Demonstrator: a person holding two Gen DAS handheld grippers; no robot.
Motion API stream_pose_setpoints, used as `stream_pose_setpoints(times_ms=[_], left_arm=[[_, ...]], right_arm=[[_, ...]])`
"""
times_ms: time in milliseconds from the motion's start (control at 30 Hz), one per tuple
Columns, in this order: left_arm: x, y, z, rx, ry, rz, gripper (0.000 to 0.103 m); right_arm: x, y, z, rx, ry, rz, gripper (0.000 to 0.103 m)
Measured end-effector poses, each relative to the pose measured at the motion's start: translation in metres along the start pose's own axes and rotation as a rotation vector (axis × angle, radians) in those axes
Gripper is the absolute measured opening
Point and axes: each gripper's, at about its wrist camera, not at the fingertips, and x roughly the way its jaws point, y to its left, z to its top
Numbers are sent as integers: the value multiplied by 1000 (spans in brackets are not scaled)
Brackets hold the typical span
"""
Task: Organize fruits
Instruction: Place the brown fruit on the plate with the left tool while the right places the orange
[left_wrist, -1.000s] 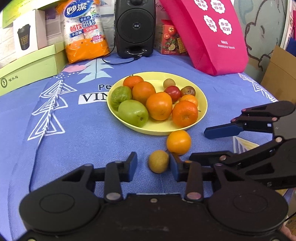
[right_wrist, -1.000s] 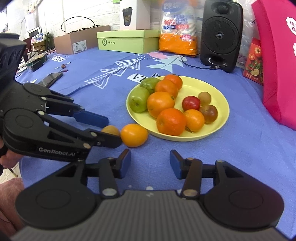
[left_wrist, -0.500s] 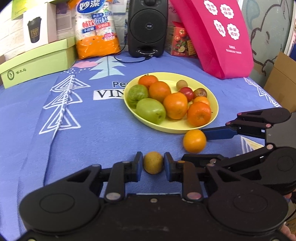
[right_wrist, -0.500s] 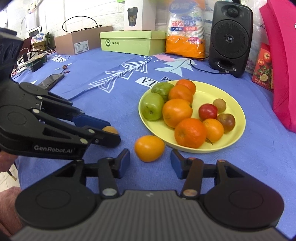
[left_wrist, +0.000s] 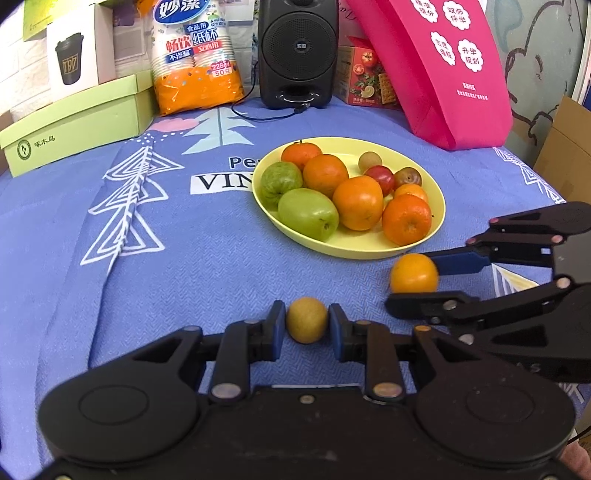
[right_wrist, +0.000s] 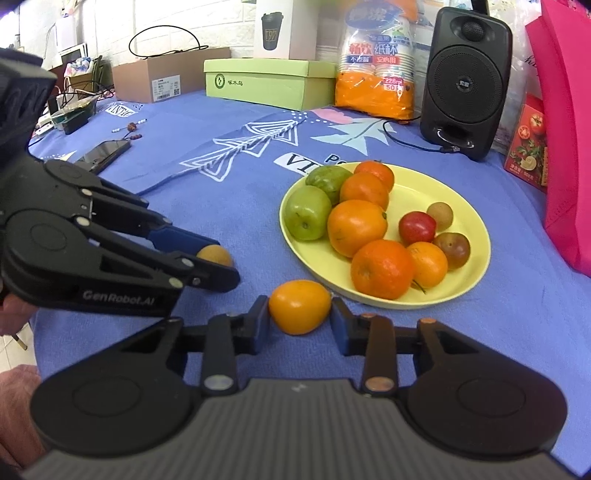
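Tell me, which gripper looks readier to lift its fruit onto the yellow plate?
Probably the right gripper: its orange fruit lies right beside the yellow plate rim. The left gripper brackets the small brownish fruit equally closely, but farther from the plate.

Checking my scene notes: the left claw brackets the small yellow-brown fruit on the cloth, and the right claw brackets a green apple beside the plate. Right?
Not quite. The right wrist view shows the right claw bracketing an orange fruit, not a green apple; the green ones sit on the plate. The left claw part holds.
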Motion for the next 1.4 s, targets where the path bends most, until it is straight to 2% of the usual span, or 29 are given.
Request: stream_pose_setpoints(times_ms=[500, 667, 833, 933, 1067, 1300, 1367, 1400], left_arm=[[-7, -9, 4, 19, 19, 24, 24], [-29, -15, 12, 33, -31, -1, 24], [-37, -19, 38, 52, -79, -27, 24], [-23, -21, 65, 73, -86, -24, 24], [13, -21, 106, 52, -68, -54, 24], [78, -27, 152, 48, -12, -60, 26], [93, -25, 157, 30, -1, -58, 47], [98, -23, 159, 15, 6, -46, 70]], right_arm=[[-37, -19, -27, 51, -5, -37, 35], [-50, -29, -34, 77, -14, -55, 35], [-59, -40, -25, 82, -45, -67, 35], [-59, -49, -8, 73, -78, -79, 35], [-48, -60, 18, 50, -105, -84, 35], [-7, -70, 44, 25, -82, -77, 35], [3, -73, 47, 35, -75, -73, 35], [8, -74, 48, 34, -69, -73, 35]])
